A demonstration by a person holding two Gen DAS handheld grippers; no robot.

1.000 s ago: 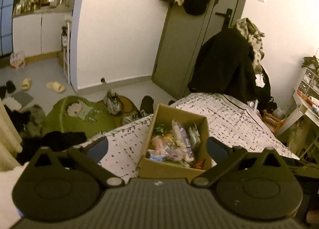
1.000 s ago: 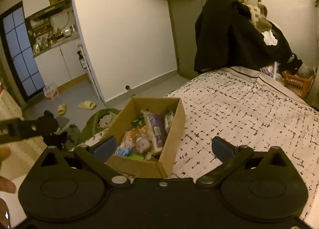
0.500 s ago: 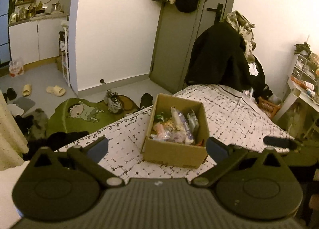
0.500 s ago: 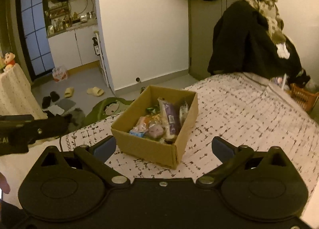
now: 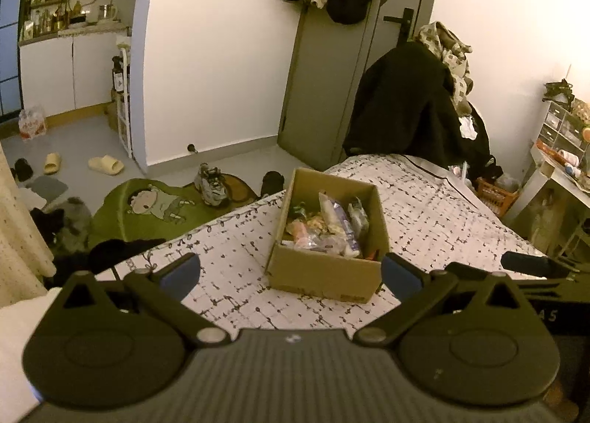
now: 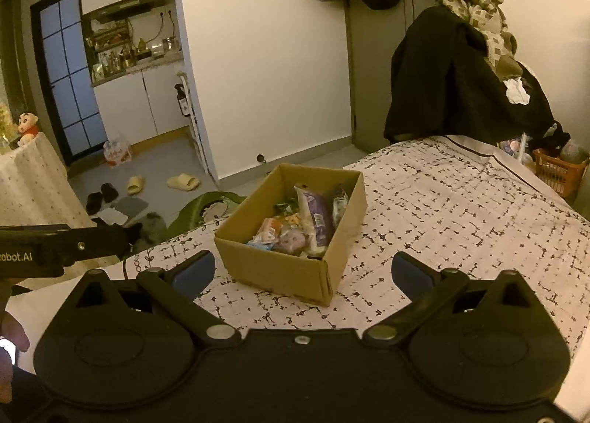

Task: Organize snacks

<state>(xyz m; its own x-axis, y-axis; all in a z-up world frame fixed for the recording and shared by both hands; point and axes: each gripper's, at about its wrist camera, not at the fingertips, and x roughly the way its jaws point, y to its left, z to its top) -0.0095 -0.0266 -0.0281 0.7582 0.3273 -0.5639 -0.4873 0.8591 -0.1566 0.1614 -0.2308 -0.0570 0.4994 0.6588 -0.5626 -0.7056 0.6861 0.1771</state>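
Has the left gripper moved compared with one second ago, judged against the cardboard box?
Yes. The left gripper has pulled back and up from the cardboard box: earlier the box's near wall was cut off behind the gripper body, now the whole box shows on the bedspread.

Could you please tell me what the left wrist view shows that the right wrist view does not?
Only the left wrist view shows the white shelf unit with small drawers. Only the right shows the cartoon doll in red and blue-paned glass door. Both share the open brown cardboard box of wrapped snacks on the patterned bedspread.
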